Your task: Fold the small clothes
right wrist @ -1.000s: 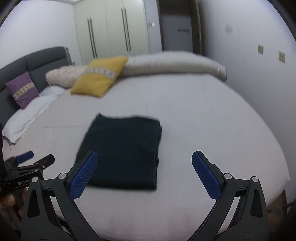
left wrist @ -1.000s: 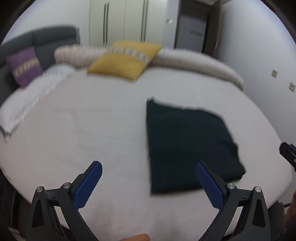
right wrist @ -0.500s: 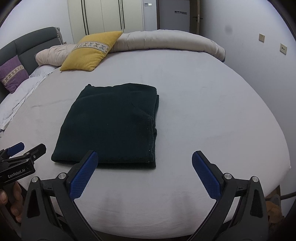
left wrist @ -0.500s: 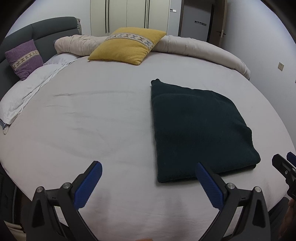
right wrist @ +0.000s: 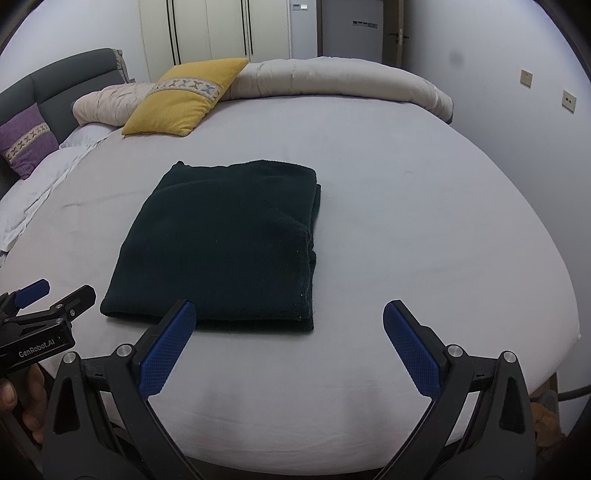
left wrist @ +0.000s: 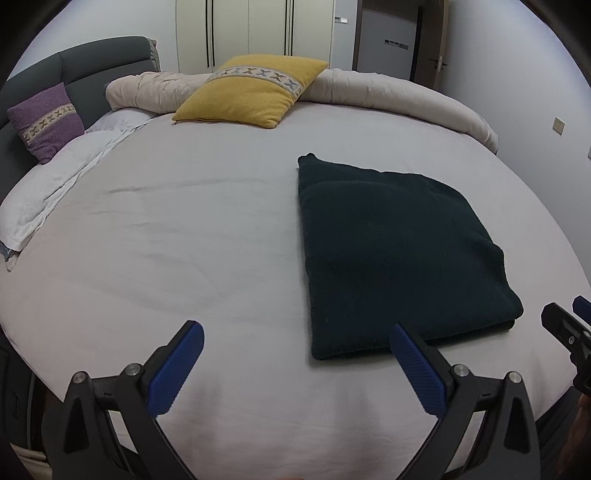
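**Dark folded cloth flat on the bed, both grippers spread wide**

Dark green folded garment (left wrist: 399, 258) lying flat on the white bed sheet (left wrist: 184, 240), in a neat square with thick stacked edges. Seen at about 3 o'clock from the middle of the left wrist view, and at about 10 o'clock from the middle of the right wrist view (right wrist: 221, 240). Hard to tell what kind of clothing.

Left gripper (left wrist: 295, 365) low at 6 o'clock, blue pads spread far apart, holding nothing. Right pad (left wrist: 417, 369) just in front of the garment's near edge; cannot tell if touching. Left pad over bare sheet.

Right gripper (right wrist: 288, 343) low at 6 o'clock too, pads wide apart, nothing between them. Left pad (right wrist: 166, 347) just by the garment's near edge, right pad over bare sheet (right wrist: 424, 221).

Each gripper peeking into the other's view: one at 4 o'clock, one at 8 o'clock with a hand (right wrist: 22, 402) under it.

Farther back, yellow pillow (left wrist: 251, 92) at 12 o'clock, leaning on a long rolled cream duvet (left wrist: 406, 96). Purple pillow (left wrist: 46, 120) at 10 o'clock against the grey headboard (left wrist: 92, 70). White wardrobe doors (left wrist: 258, 29) behind.
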Demonstrator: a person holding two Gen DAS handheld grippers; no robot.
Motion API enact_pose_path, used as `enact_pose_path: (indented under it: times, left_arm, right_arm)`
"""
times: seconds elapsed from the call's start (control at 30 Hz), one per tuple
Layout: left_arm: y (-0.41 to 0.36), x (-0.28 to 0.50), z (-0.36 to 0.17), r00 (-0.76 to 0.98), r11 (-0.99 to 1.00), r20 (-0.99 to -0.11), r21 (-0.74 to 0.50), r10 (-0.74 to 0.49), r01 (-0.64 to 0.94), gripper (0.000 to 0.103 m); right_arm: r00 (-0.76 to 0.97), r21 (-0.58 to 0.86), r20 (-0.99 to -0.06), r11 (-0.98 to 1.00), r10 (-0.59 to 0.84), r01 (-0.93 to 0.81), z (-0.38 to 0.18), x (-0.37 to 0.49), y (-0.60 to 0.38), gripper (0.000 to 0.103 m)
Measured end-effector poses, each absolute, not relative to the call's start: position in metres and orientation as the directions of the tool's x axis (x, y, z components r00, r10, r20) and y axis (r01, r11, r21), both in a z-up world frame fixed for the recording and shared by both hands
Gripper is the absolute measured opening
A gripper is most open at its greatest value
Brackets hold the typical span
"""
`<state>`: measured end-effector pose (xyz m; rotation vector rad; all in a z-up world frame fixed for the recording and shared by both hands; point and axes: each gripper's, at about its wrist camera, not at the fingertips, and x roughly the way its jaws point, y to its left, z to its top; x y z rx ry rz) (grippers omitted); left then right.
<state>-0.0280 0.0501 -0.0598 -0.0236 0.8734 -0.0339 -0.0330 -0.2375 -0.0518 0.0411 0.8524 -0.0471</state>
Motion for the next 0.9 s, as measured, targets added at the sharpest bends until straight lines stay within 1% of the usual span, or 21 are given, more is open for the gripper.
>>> enact_pose_path:
  times: [0.9]
  left_arm:
    - [0.0528, -0.0257, -0.0603, 0.642, 0.999, -0.765, -0.033, -0.040, 0.023, 0.103]
  right_arm:
    - [0.650, 0.025, -0.760, 0.998, -0.013, 0.050, -0.0557, -0.0298, -0.2334, 0.103]
